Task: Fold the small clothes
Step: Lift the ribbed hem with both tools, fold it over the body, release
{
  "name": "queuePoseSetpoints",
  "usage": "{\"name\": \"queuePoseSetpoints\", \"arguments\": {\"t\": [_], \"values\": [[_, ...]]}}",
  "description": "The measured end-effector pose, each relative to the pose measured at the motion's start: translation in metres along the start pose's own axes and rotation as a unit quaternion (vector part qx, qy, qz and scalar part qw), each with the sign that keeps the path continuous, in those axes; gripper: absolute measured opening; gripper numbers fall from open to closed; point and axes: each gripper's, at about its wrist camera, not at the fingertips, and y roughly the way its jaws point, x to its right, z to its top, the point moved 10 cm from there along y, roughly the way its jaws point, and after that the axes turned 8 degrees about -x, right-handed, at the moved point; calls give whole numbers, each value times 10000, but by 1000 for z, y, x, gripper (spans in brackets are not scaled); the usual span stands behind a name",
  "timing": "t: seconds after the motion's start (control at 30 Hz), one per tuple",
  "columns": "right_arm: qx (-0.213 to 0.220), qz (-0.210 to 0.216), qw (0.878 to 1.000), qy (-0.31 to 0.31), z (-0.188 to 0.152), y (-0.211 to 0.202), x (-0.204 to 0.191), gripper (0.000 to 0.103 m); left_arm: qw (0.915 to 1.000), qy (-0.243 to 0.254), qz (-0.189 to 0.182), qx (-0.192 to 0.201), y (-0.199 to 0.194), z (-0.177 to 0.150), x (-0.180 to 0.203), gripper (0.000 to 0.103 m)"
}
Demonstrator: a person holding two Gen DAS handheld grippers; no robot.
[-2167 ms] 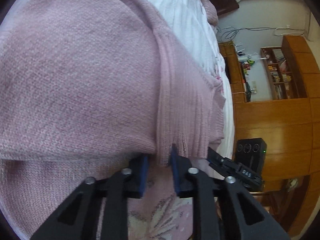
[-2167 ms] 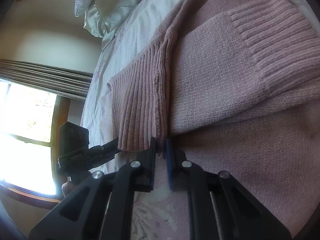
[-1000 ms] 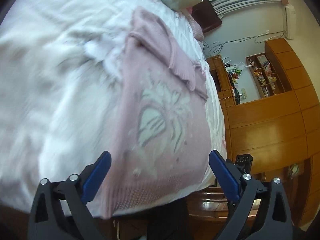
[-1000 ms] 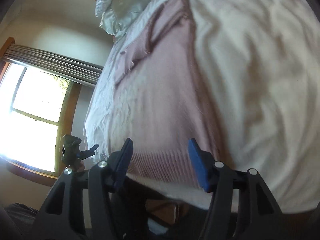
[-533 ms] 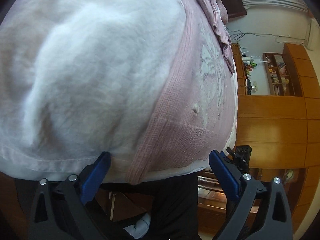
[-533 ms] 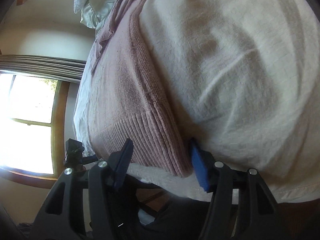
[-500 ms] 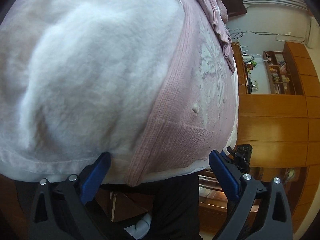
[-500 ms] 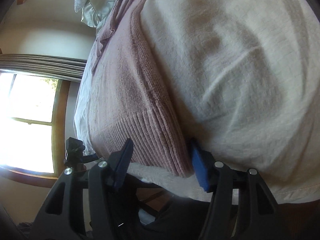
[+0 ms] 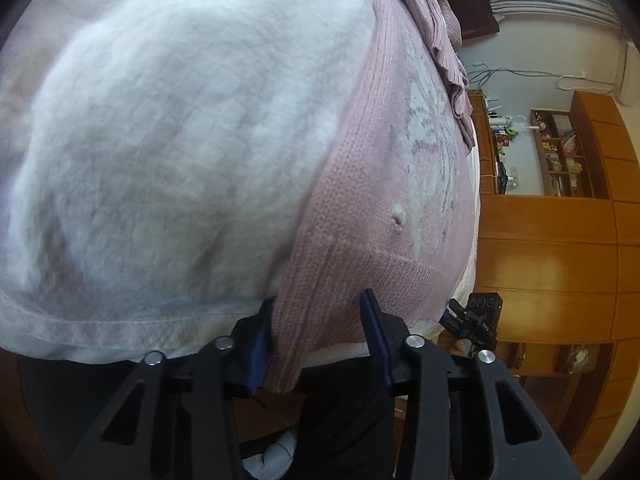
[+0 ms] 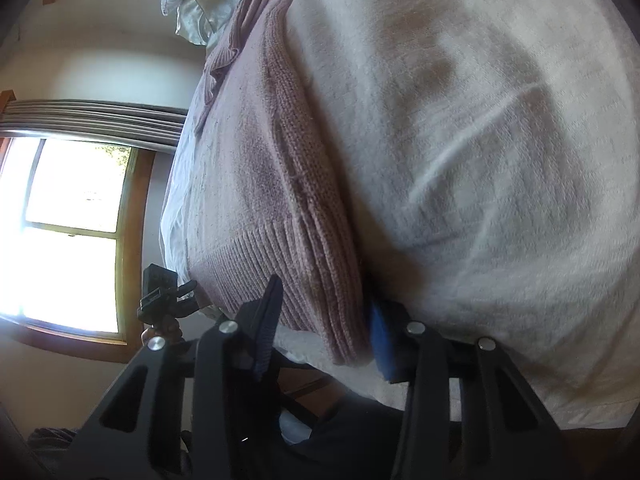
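Note:
A pink knit sweater [image 9: 400, 160] with a pale flower print lies flat on the white bedcover [image 9: 180, 120], its ribbed hem at the bed's near edge. In the left wrist view, my left gripper [image 9: 316, 336] is open, with one hem corner between its blue pads; the cloth touches the left pad only. The right wrist view shows the sweater [image 10: 248, 184] from its other side. My right gripper [image 10: 324, 320] is open around the opposite hem corner, and the folded ribbing nearly fills the gap. The collar end is bunched at the far side.
Wooden cabinets and shelves [image 9: 560, 260] stand beyond the bed in the left view. A bright window [image 10: 72, 232] and a pillow [image 10: 192, 8] show in the right view. The person's dark trousers [image 9: 340, 420] are directly below the bed edge.
Both grippers let go of the sweater, opened wide and dropped to its hem at the bed edge. In the last half second both pairs of fingers narrowed around the hem corners.

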Motion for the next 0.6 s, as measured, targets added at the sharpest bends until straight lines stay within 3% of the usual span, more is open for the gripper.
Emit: {"name": "queuePoseSetpoints", "arguments": {"t": [0.13,0.2,0.27,0.43,0.6], "values": [[-16,99,9999,-51,-2,2,-3,30,9995,-1,-294,101,-4,-2,11,35],[-4,55,10000,-74,-3,4,-5,17,9996,46,-252,104,-3,-3,14,27],[40,41,9999,-83,-4,4,-8,11,9999,43,-88,68,-1,-3,14,13],[301,155,9994,-90,-7,-9,-24,8,9997,-45,-194,145,-4,-4,17,8],[682,327,9971,-69,-13,-33,-39,7,9961,18,-787,399,-19,-16,28,7]]}}
